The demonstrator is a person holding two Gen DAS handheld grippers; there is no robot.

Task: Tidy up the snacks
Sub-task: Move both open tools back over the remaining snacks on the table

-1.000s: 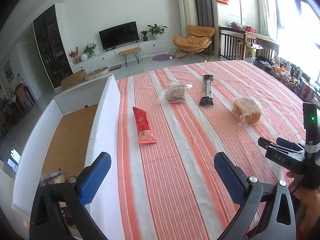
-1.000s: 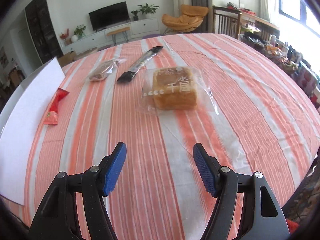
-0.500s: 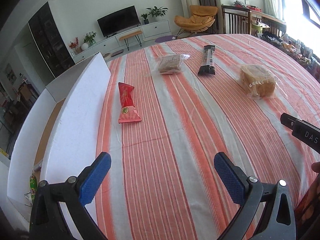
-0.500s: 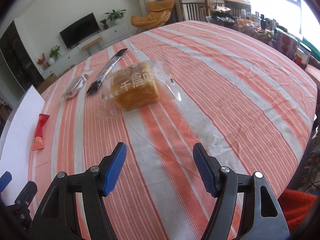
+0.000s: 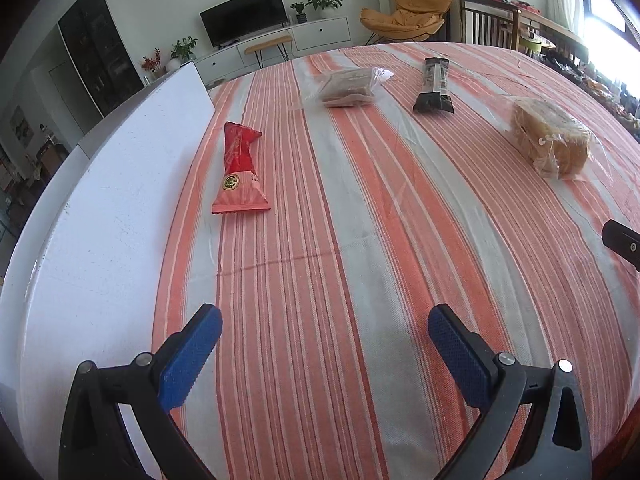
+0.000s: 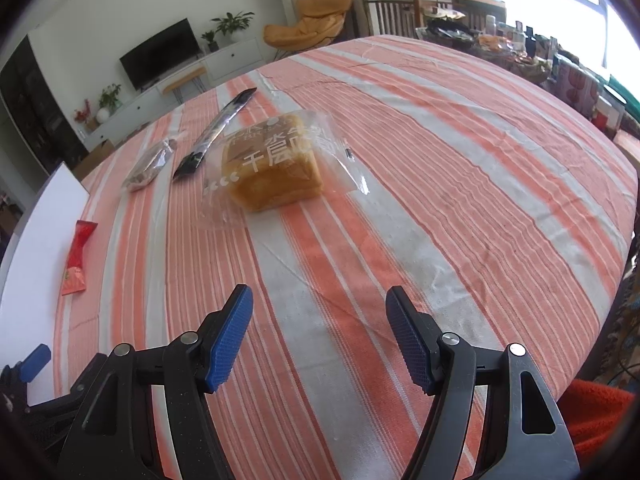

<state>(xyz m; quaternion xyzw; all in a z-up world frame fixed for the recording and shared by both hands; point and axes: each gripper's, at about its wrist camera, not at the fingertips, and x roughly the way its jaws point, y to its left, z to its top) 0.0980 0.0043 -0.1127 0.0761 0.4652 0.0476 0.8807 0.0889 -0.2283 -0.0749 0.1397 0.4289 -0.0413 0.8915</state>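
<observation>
Left gripper (image 5: 324, 344): black plastic arms tipped with blue, cross-hatched rubber pads, jaws spread wide with nothing between them, held above a woven tablecloth (image 5: 360, 240) of orange and pale grey stripes that shows a faint crease line across its middle. Right gripper (image 6: 318, 334): same build, jaws likewise wide apart and empty, over bare cloth. Four snacks lie on the cloth, well apart from both tools. Red snack packet (image 5: 239, 172): glossy foil, narrow at the far end and flared at the crimped near end, bearing a small gold round seal; it lies just beside the white box flap (image 5: 112, 216), a flat matte panel with a few dark specks. Clear-wrapped brown snack (image 5: 347, 87): flat, crinkled film, contents dark and probably a cake or biscuit slab, too small to tell. Black stick packet (image 5: 434, 86): long, slim, shiny, with a darker near end. Bread loaf (image 6: 272, 164): golden, block-shaped, sealed in loose transparent film printed with white characters; it lies nearest the right gripper and ahead of it. From the left wrist the interior of the box is hidden behind the flap. A black edge of the right tool (image 5: 622, 240) is cut off at the frame border. An orange-red fabric (image 6: 596, 412) shows partly at the lower right corner of the right wrist view
</observation>
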